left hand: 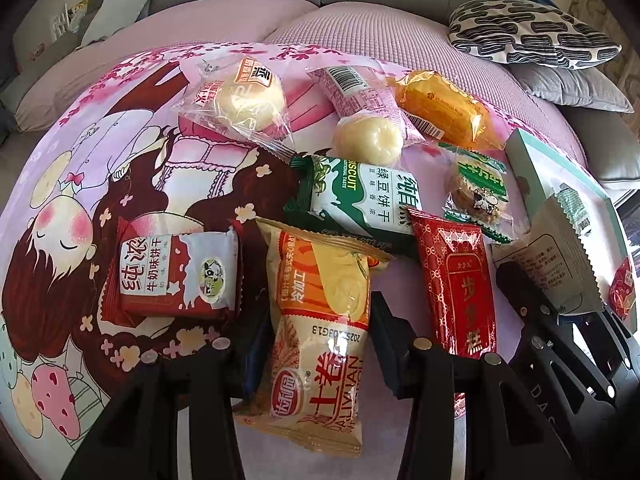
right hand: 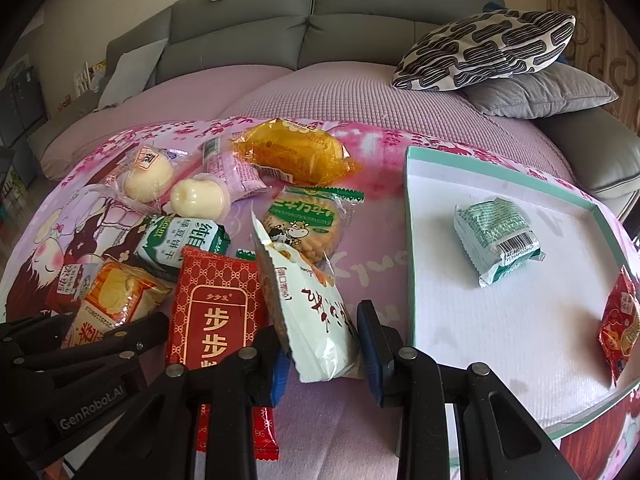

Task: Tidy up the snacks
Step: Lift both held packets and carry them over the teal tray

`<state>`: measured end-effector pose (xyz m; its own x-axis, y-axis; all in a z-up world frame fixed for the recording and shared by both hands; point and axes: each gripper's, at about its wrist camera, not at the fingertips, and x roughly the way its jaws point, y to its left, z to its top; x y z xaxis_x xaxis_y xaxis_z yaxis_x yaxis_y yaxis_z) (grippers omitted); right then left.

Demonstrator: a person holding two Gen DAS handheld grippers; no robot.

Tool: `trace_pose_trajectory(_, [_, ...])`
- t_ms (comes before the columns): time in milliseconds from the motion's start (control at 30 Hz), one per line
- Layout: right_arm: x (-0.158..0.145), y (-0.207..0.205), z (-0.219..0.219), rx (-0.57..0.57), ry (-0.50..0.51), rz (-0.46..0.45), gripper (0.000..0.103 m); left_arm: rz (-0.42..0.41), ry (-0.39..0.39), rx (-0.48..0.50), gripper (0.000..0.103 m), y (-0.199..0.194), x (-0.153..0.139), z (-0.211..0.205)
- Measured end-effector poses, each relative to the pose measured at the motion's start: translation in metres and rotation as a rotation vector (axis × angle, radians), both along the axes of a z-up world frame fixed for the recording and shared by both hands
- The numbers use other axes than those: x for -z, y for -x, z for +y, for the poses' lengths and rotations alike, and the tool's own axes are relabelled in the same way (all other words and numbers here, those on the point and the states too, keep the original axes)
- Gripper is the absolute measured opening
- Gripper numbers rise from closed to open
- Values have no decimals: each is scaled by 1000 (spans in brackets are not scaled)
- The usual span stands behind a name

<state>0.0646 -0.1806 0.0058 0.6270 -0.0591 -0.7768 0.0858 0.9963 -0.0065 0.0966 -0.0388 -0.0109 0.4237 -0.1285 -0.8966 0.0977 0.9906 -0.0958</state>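
Several wrapped snacks lie on a pink cartoon cloth. My left gripper (left hand: pixel 316 344) stands with its fingers on either side of a tan-and-orange roll packet (left hand: pixel 320 332); its grip is unclear. My right gripper (right hand: pixel 322 344) is shut on a white snack packet (right hand: pixel 308 308) and holds it tilted above the cloth, left of the teal-rimmed box lid (right hand: pixel 412 240). The lid holds a green-white packet (right hand: pixel 498 240) and a red packet (right hand: pixel 620 324). The right gripper and its white packet (left hand: pixel 552 256) also show in the left wrist view.
On the cloth lie a red long packet (right hand: pixel 216 312), a green biscuit pack (left hand: pixel 356 200), a red-white biscuit pack (left hand: pixel 176 276), round buns (left hand: pixel 368 140), an orange cake (right hand: pixel 292 152) and a green cookie pack (right hand: pixel 304 224). A grey sofa with cushions (right hand: pixel 488 48) stands behind.
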Motion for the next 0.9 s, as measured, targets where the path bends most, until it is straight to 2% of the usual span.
trace_pose_trajectory(433, [-1,0,-2,3,-6,-1,31,-26,-8,-1,46,0,0,-3])
trace_pose_trajectory(567, [-7,3,-2,6,-14,-21,24,-27,14,-13,41,-1,-2,2])
trace_pose_trajectory(633, [-10,4,-2,1,-17,-30,21,-28,31,-16,40,-1,-5,6])
trace_pose_trajectory(900, [-24,11,-5,8,-40,-74,20,-87,54,-7,39,5,-26,6])
